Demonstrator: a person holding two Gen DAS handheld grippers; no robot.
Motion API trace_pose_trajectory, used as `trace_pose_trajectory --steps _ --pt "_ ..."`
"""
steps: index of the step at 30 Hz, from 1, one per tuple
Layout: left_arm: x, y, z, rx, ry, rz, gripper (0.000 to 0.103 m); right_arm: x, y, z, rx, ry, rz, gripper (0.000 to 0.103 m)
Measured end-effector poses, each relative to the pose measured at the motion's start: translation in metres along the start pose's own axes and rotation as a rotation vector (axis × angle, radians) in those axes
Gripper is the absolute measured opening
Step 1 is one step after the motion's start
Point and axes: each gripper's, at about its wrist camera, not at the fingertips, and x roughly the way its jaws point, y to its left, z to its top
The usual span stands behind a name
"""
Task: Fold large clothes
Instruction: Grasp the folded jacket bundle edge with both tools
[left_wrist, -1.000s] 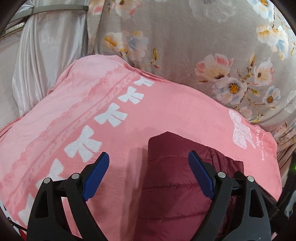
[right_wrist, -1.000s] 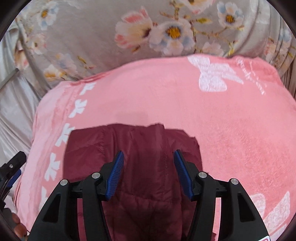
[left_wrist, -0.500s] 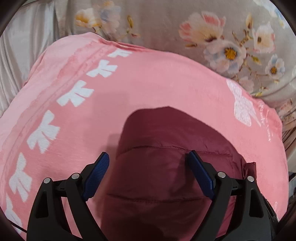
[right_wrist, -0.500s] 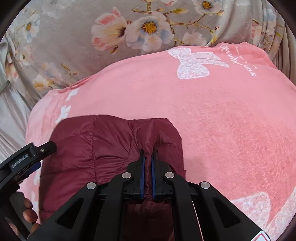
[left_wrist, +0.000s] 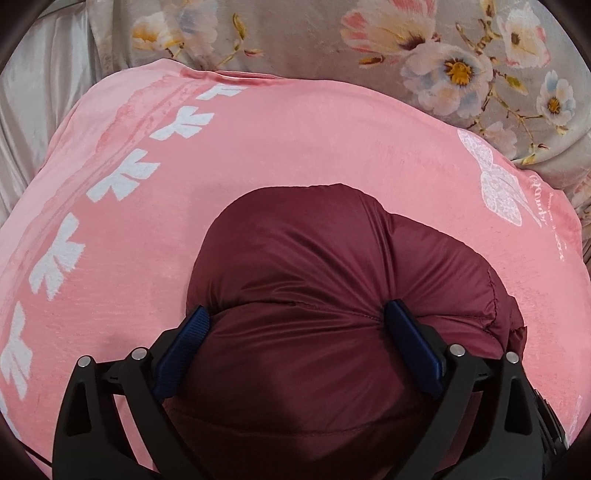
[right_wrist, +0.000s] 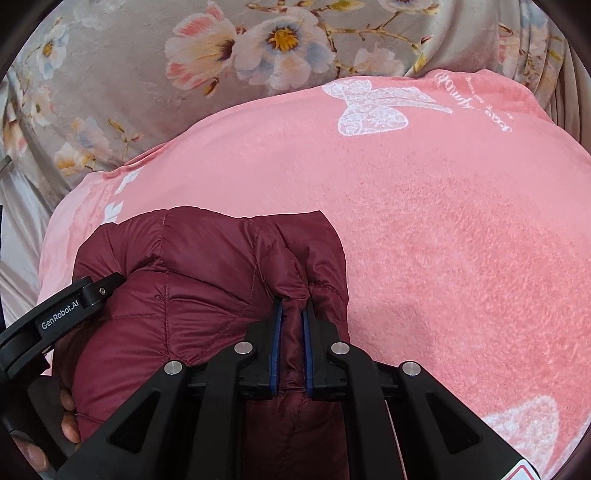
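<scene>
A dark red quilted jacket (left_wrist: 314, 240) lies bunched on a pink blanket (left_wrist: 295, 147) with white bows. My left gripper (left_wrist: 295, 312) is pressed down over the jacket's puffy bulk. Its jaws are opening wide, the padding bulges up between the blue pads (left_wrist: 410, 343), and I see no pinch. In the right wrist view the jacket (right_wrist: 203, 266) fills the lower left. My right gripper (right_wrist: 293, 306) is shut on a narrow ridge of its fabric. The left gripper's black body (right_wrist: 55, 321) shows at the left edge, with a person's fingers (right_wrist: 66, 424) below it.
The pink blanket (right_wrist: 443, 221) covers most of the surface and stretches far to the right. A grey floral sheet (left_wrist: 369, 44) lies behind it. Shiny pale fabric (left_wrist: 37, 92) hangs at the far left.
My right gripper closed onto a fold of the jacket and sank with it. My left gripper moved forward and down over the jacket, which now bulges between its widened fingers.
</scene>
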Motion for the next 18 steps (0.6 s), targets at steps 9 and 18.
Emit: trace_pose_trajectory --steps 9,18 --pt "0.012 -0.008 -0.006 0.022 -0.04 0.037 0.098 0.007 -0.001 -0.006 -0.002 -0.026 -0.006 0.005" --pt "0.019 -0.013 -0.007 0.039 -0.062 0.057 0.098 0.009 -0.002 -0.007 0.01 -0.031 0.005 0.005"
